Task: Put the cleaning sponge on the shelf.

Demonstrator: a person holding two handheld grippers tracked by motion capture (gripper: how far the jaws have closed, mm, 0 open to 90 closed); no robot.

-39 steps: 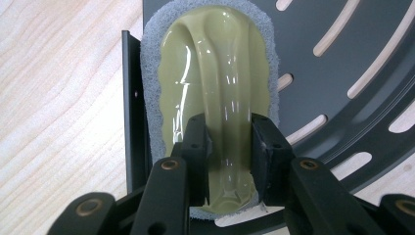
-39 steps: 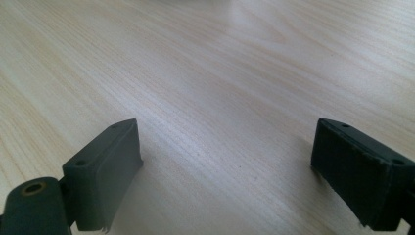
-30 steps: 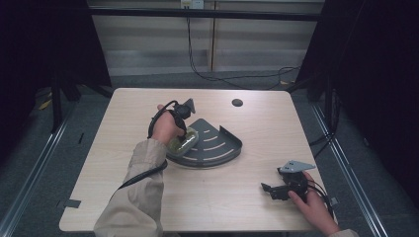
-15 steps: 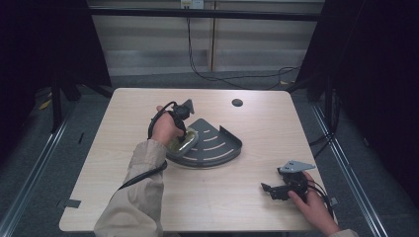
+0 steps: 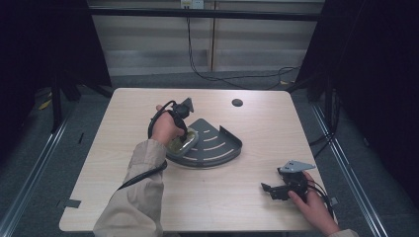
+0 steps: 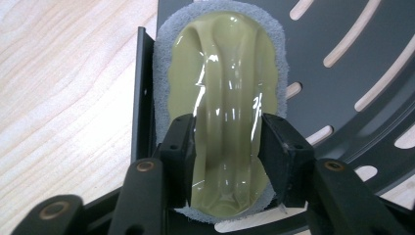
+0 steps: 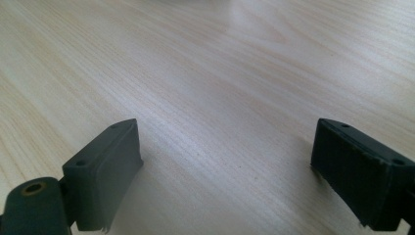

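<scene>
Left gripper view: left gripper [image 6: 227, 147], jaws just opening, releases scrubber [image 6: 222, 98] onto rack [image 6: 352, 73]; right gripper [image 7: 227, 171] rests agape, empty, on table [image 7: 220, 73].

scrubber [image 6: 227, 103] lies in the corner shelf [image 5: 217, 143] at its left edge, mid-table [image 5: 247, 202].
</scene>
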